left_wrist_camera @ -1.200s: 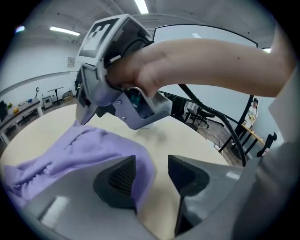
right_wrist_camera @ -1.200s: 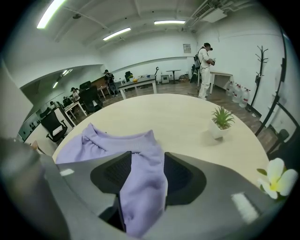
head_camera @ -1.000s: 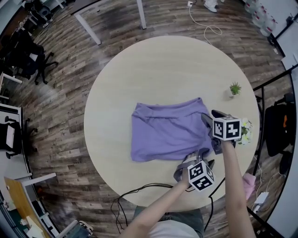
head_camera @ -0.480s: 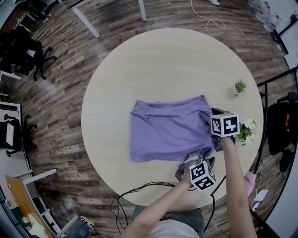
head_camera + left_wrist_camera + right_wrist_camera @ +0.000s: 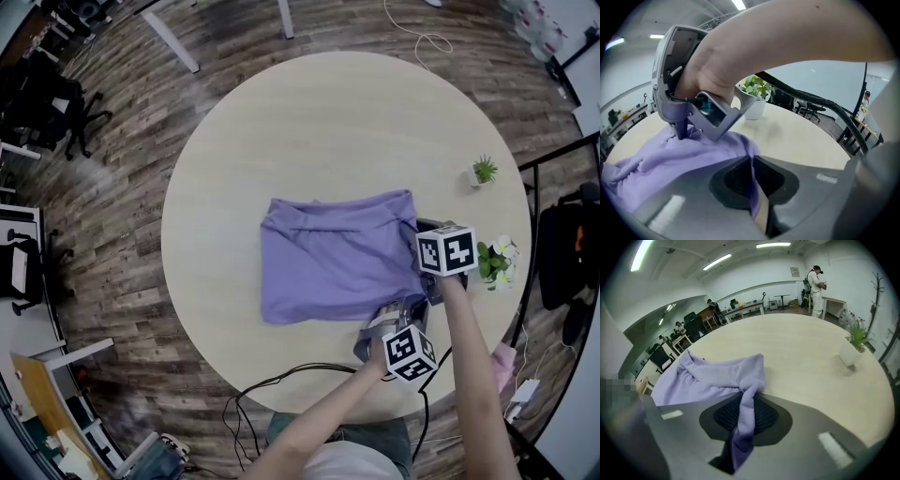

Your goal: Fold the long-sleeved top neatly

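Since a sec ago both grippers have sunk a little onto the right side of the top (image 5: 333, 258). The R gripper (image 5: 743, 399) jaws have just been closing w/ a twisted rope of lilac cloth betw. them, and now they stand narrow, pinching that bunch. The top otherwise lies as it did. L gripper (image 5: 752, 161): jaws together on a thin fold of the same top, the cloth showing as a purple strip betw. the pads. The top sits approx mid-table (image 5: 309, 112), a bit toward the person's right, folded to a rough rectangle w/ a thicker rolled band along its far edge. Both grippers hold its right side, R farther from the person, L nearer. Containers: a small white pot (image 5: 850, 352) w/ a spiky green plant in it stands on the table well apart from the top. A second white pot (image 5: 757, 107), w/ a broad-leaved plant, stands near the table's right rim, just beyond the R gripper. Materials: the top is soft lilac knit, fine ribbing by the R jaws, gathered wrinkles elsewhere. Table is round, pale, smooth matte. Pads are dark, the R ones w/ a dotted mesh texture. Floor (image 5: 122, 234) is dark wood planks. A black cable (image 5: 272, 382) loops over the near table rim.
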Motion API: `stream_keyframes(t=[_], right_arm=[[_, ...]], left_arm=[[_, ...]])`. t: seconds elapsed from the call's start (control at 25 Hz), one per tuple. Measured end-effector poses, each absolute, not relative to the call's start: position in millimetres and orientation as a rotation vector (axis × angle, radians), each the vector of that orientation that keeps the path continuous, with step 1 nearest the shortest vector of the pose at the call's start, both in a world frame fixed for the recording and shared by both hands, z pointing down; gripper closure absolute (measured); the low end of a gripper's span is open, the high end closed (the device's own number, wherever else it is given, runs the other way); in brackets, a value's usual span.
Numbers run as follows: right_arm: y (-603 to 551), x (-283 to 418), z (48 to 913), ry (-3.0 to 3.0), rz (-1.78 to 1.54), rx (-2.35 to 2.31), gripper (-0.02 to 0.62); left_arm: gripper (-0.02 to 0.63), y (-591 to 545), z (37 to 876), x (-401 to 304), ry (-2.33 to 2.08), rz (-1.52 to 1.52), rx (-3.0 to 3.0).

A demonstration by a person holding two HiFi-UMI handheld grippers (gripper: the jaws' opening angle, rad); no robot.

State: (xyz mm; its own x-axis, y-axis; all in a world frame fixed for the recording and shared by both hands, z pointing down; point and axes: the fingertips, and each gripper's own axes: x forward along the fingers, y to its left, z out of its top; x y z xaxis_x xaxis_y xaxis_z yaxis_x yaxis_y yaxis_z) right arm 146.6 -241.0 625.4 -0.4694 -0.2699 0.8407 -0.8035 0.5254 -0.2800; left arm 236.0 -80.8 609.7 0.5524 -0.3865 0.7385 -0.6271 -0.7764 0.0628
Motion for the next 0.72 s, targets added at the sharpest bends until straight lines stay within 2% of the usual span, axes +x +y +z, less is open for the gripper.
stream_keyframes(t=[0.28,0.72], right_arm=[[-241.1,152.9,620.2,-1.996,0.911,0.928,0.523],[-245.0,142.1,583.3,-2.026,0.954,0.973,0.525]], left_arm=[[0.588,-81.3,592.7,223.4,-0.839,0.851,2.387],[0.588,-81.6,529.5,163.3,-1.067,0.560,2.335]])
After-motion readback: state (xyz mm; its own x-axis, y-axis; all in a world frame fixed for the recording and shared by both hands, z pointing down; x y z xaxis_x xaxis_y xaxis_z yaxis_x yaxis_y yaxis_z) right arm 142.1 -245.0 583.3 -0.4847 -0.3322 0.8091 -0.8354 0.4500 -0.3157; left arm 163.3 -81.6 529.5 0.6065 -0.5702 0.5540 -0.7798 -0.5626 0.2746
